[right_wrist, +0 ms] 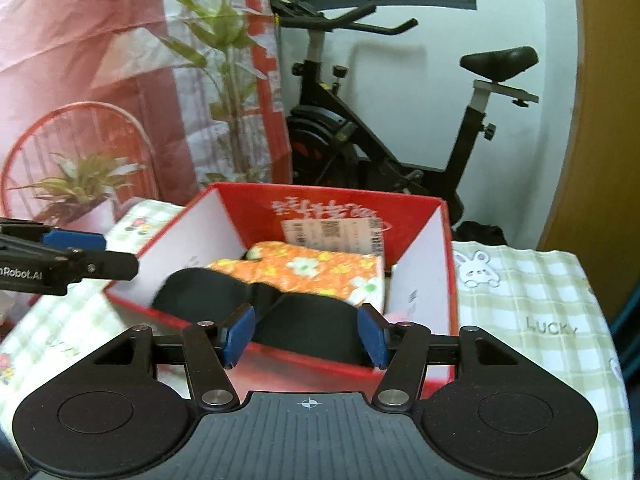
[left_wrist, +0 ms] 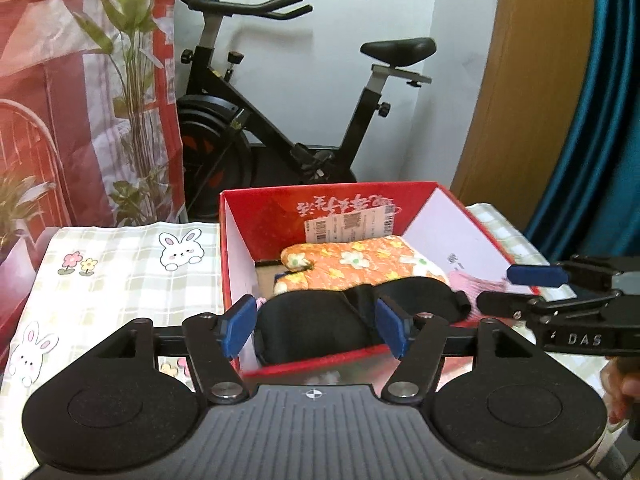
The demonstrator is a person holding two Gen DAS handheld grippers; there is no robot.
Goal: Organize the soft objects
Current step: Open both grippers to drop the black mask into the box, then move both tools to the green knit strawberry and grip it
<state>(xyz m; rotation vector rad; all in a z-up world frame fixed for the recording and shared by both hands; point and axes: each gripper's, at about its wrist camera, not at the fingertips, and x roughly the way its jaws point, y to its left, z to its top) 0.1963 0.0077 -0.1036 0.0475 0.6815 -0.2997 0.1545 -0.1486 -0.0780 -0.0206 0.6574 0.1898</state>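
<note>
Red cardboard makes up the one box [left_wrist: 420, 196] on your surface [left_wrist: 112, 264], and it holds everything soft that can be seen. You have one black eye mask [left_wrist: 320, 328] lying at the near end of the box, one orange floral quilted piece [left_wrist: 360, 264] behind it toward the far wall, and a bit of pink fabric [left_wrist: 468, 284] at the right side whose shape you cannot make out. One white barcode label [right_wrist: 332, 232] is stuck on the far inner wall, under white brush-style lettering too stylised to read.

You hold two tools. Your left tool [left_wrist: 316, 326] has its blue pads [left_wrist: 240, 324] spread apart, above the box's near edge with the mask seen between them but not pinched. Your right tool [right_wrist: 306, 334] is likewise spread, with the mask below and nothing gripped.

The checked cloth on the surface shows cartoon rabbits [left_wrist: 180, 248] and the word "LUCKY" [right_wrist: 552, 326]. One tool body reads "DAS", the other "nRobot.AI". One exercise bike [left_wrist: 280, 120] stands behind.
</note>
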